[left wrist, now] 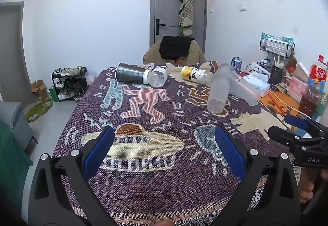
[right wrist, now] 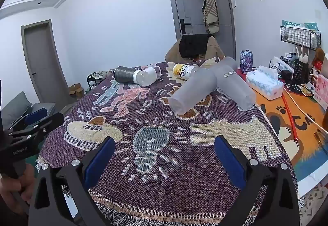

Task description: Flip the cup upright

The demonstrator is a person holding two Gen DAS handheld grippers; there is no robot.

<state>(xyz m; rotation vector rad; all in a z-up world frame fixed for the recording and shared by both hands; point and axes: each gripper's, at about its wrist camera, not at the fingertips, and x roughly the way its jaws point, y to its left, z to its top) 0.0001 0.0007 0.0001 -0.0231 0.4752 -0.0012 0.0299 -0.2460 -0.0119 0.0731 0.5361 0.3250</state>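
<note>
Two frosted translucent cups lie on their sides on the patterned cloth. The nearer cup (left wrist: 218, 90) (right wrist: 194, 90) leans across the farther one (left wrist: 244, 88) (right wrist: 235, 86). A dark glittery cup (left wrist: 131, 75) (right wrist: 124, 74) also lies on its side at the far left, touching a clear jar (left wrist: 157, 77) (right wrist: 147, 76). My left gripper (left wrist: 164, 144) (right wrist: 46, 119) is open above the near cloth, well short of the cups. My right gripper (right wrist: 164, 148) (left wrist: 287, 127) is open too, with nothing between its fingers.
A yellow-capped bottle (left wrist: 196, 74) (right wrist: 183, 70) lies behind the frosted cups. A tissue pack (right wrist: 265, 84), a soda can (right wrist: 247, 61) and wire baskets (right wrist: 299, 35) crowd the right side. A chair with a jacket (left wrist: 174, 50) stands beyond the table's far edge.
</note>
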